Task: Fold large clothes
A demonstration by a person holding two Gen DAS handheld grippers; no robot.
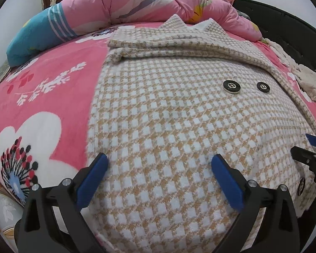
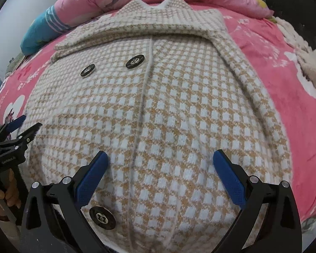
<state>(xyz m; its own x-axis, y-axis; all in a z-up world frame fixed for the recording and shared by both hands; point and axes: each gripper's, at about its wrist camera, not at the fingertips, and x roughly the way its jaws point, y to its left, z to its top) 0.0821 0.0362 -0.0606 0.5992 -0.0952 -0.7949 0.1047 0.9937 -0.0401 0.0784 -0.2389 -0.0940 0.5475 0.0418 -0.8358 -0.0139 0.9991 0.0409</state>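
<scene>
Coat (image 1: 168,126) first: the big checked coat lies flat on the pink bed cover (image 1: 42,88), front side up, with its collar (image 1: 179,33) at the far end by the rolled pink quilt (image 1: 137,2) and its bottom hem at the near edge of the bed, right under both claws. Its long way runs from the near edge straight to the far end. The sleeves look tucked in over the chest already, so I think the next fold goes the long way, hem up to collar. The left gripper (image 1: 159,164) hangs over the left half of the hem, near the coat's left side edge, with its blue pads wide apart and nothing between them. The right gripper (image 2: 160,162) hangs over the right half, beside the middle seam and a black button (image 2: 102,217), also spread wide and holding nothing. Both are about the same way from the hem, so both could grab it together
</scene>
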